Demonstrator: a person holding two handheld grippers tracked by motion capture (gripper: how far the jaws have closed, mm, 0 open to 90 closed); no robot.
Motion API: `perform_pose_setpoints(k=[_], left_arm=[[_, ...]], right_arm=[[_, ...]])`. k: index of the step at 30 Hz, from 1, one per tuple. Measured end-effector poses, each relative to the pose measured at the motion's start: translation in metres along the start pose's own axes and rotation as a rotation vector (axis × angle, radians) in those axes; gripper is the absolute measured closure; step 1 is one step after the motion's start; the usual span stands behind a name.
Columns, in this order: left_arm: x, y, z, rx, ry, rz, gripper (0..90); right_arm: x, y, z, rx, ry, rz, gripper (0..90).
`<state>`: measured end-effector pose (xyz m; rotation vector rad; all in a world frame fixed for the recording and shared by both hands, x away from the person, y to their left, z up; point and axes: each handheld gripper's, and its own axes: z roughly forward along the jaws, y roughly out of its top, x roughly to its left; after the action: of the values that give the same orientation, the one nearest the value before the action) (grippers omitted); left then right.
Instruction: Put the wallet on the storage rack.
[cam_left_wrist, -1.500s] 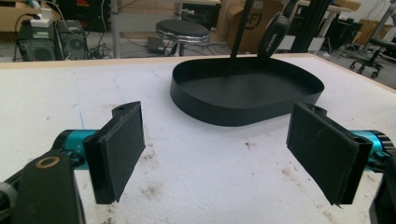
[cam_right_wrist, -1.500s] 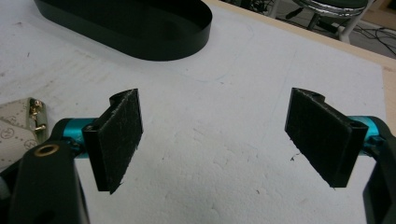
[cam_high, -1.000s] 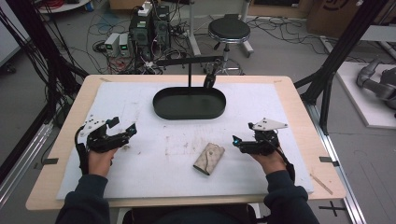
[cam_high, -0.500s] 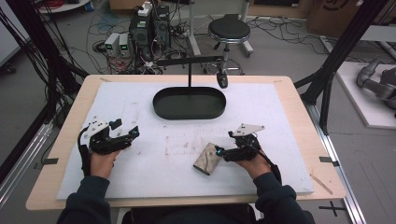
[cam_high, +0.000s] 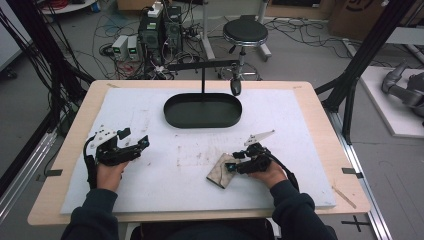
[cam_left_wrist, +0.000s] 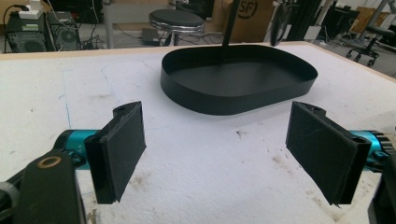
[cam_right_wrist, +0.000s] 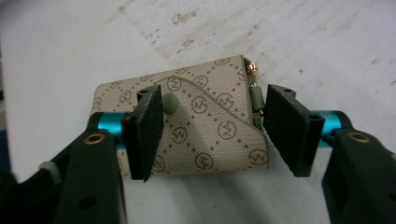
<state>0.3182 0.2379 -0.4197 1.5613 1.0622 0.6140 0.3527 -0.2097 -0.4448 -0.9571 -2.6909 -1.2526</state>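
A small beige patterned wallet (cam_high: 221, 170) (cam_right_wrist: 205, 126) lies flat on the white table cover, near the front and right of the middle. My right gripper (cam_high: 231, 166) (cam_right_wrist: 212, 128) hangs over it, open, one jaw above the wallet's flap and the other just off its zip edge. Whether the jaws touch it I cannot tell. A green snap stud (cam_right_wrist: 169, 101) sits on the flap. My left gripper (cam_high: 138, 143) (cam_left_wrist: 219, 149) is open at the front left, nothing between its pads. A black oval tray (cam_high: 203, 110) (cam_left_wrist: 238, 79) stands at the back centre.
A black post with a crossbar (cam_high: 203, 65) rises from the tray and a dark object (cam_high: 235, 87) hangs from its right end. The white cover (cam_high: 300, 125) is stained near the middle. A stool (cam_high: 245, 33) and cables lie beyond the table's far edge.
My right gripper has moved left from the table's right side to the wallet, and its jaws now straddle it. The left gripper has shifted slightly and stays open.
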Motion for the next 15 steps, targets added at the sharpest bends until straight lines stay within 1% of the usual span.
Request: perform_pose_setpoints(k=[1,2,3,4,6,7,8,9,10,12,14,15], left_arm=[[0.0,0.0,0.0,0.0,0.0,0.001,19.6],[0.0,0.0,0.0,0.0,0.002,-0.001,19.7],[0.001,0.0,0.0,0.0,0.0,-0.002,19.6],[0.001,0.0,0.0,0.0,0.001,-0.002,19.6],[0.001,0.0,0.0,0.0,0.0,-0.002,19.6],[0.001,0.0,0.0,-0.001,0.0,-0.003,19.6],[0.001,0.0,0.0,-0.001,0.0,-0.002,19.6],[0.001,0.0,0.0,0.0,-0.001,-0.002,19.7],[0.001,0.0,0.0,0.0,0.0,-0.002,19.7],[0.001,0.0,-0.001,0.0,0.002,-0.004,19.7],[0.001,0.0,-0.001,-0.001,0.001,-0.005,19.7],[0.001,0.0,-0.001,0.0,0.002,-0.005,19.7]], right_arm=[[0.0,0.0,-0.001,0.006,0.008,0.014,44.8],[0.001,0.0,-0.001,0.005,0.005,-0.001,45.8],[0.003,0.001,-0.002,0.011,-0.003,0.002,46.5],[0.003,0.001,-0.002,0.015,-0.006,-0.006,49.5],[0.001,0.001,-0.008,0.009,-0.021,-0.006,60.3],[-0.001,0.001,-0.01,0.007,-0.02,0.001,62.8],[-0.001,0.0,-0.011,0.008,-0.027,0.003,64.7],[-0.002,0.0,-0.012,0.01,-0.024,0.007,66.2],[-0.002,0.0,-0.013,0.006,-0.026,-0.001,66.9],[-0.002,0.0,-0.015,0.001,-0.032,0.001,69.6],[-0.003,0.001,-0.018,-0.015,-0.063,-0.004,71.3],[-0.004,0.001,-0.021,-0.024,-0.078,-0.003,73.9]])
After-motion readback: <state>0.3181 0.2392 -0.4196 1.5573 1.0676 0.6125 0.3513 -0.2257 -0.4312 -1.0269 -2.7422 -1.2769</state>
